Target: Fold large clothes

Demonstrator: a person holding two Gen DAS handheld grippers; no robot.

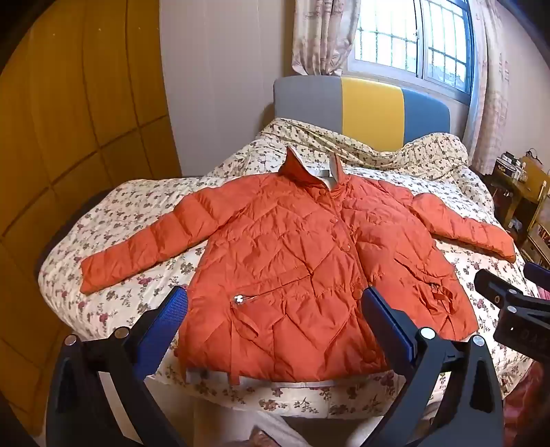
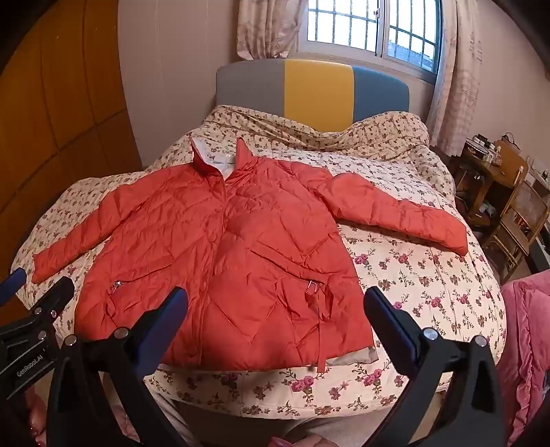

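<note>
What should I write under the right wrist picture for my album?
Open right gripper hovers over an orange puffer jacket spread flat, sleeves out, on a floral quilt.

Bedside clutter (image 2: 481, 151) too small.

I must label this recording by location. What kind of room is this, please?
Most likely a bedroom in a home: a bed with a floral quilt and padded headboard, a curtained window, and a wooden wardrobe. An orange jacket lies spread on the bed.

Daylight from the window (image 1: 412, 37) glares white; warm, sharp pictures bend and darken at fisheye edges.
</note>
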